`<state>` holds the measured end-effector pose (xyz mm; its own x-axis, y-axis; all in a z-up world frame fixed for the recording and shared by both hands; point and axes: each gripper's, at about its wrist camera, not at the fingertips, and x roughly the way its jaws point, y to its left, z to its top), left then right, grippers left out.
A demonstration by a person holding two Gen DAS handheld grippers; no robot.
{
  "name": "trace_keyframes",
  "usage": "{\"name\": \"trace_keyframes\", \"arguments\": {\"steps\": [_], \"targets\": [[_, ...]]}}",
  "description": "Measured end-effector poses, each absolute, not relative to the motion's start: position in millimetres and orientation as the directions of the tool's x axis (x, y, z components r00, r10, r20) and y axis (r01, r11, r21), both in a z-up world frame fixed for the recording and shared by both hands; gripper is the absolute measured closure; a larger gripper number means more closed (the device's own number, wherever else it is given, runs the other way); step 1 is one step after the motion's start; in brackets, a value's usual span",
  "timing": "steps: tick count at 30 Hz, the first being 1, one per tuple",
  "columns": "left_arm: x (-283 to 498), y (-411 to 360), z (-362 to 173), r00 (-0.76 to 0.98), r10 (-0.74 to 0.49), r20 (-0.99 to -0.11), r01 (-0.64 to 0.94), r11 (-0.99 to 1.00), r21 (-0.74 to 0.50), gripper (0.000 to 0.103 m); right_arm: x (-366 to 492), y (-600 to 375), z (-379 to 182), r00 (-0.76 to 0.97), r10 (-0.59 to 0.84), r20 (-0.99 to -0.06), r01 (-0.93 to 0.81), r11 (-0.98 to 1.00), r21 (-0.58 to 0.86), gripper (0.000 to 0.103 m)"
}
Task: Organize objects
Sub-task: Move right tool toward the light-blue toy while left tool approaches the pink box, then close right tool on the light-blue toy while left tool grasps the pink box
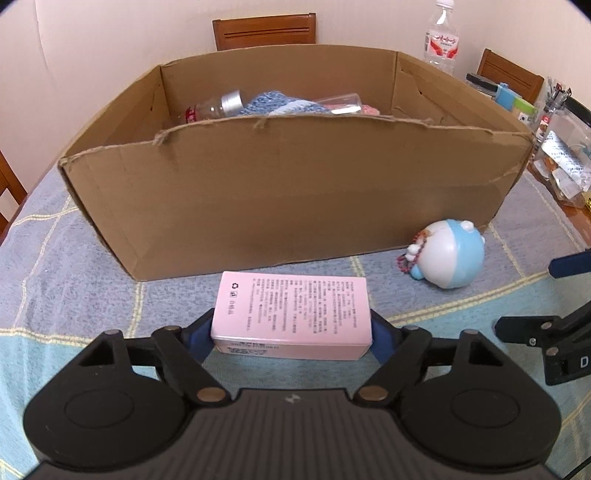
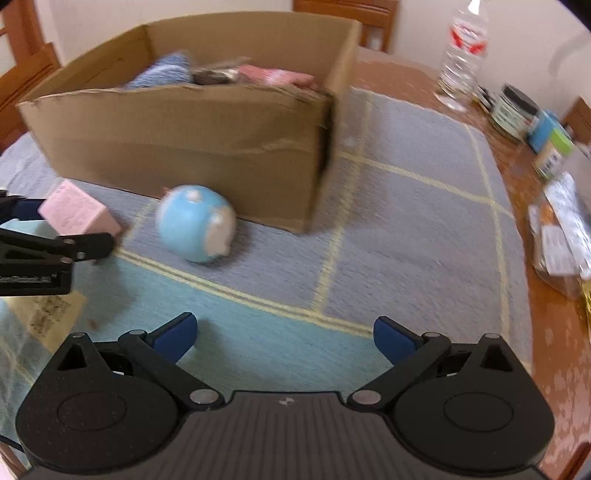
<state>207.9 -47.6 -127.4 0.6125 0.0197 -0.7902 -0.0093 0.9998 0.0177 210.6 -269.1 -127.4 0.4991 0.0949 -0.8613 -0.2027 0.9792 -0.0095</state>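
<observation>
A pink printed box [image 1: 291, 314] sits between the blue pads of my left gripper [image 1: 291, 338], which is shut on it just in front of the cardboard box [image 1: 288, 192]. That cardboard box holds a plastic bottle [image 1: 214, 107], blue knitwear [image 1: 284, 105] and pink items. A round blue-and-white toy figure [image 1: 448, 254] lies on the cloth at the box's front right corner. In the right wrist view my right gripper [image 2: 284, 338] is open over the cloth, with the toy figure [image 2: 197, 223] ahead to its left and the pink box [image 2: 77, 214] held at far left.
A blue and grey checked cloth [image 2: 406, 221] covers the wooden table [image 2: 546, 332]. A water bottle [image 2: 461, 55], a dark jar [image 2: 515, 110], small cartons and plastic packets [image 2: 561, 236] crowd the right side. Wooden chairs [image 1: 264, 31] stand behind. A paper slip [image 2: 48, 317] lies at left.
</observation>
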Motion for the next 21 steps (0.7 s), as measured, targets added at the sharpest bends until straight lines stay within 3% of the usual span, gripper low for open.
{"name": "trace_keyframes", "arguments": {"steps": [4, 9, 21], "targets": [[204.8, -36.3, -127.7, 0.609, 0.027, -0.793, -0.015, 1.0, 0.022, 0.022, 215.2, -251.0, -125.8, 0.511, 0.128, -0.85, -0.255, 0.967, -0.008, 0.004], [200.4, -21.2, -126.6, 0.605, 0.037, -0.795, -0.026, 0.999, 0.027, 0.022, 226.4, -229.4, -126.0, 0.539, 0.145, -0.83, -0.295, 0.955, -0.024, 0.017], [198.4, -11.1, -126.1, 0.597, 0.024, -0.802, -0.025, 1.0, 0.011, 0.022, 247.0, -210.3, -125.7, 0.544, 0.159, -0.824, -0.307, 0.952, -0.019, 0.031]]}}
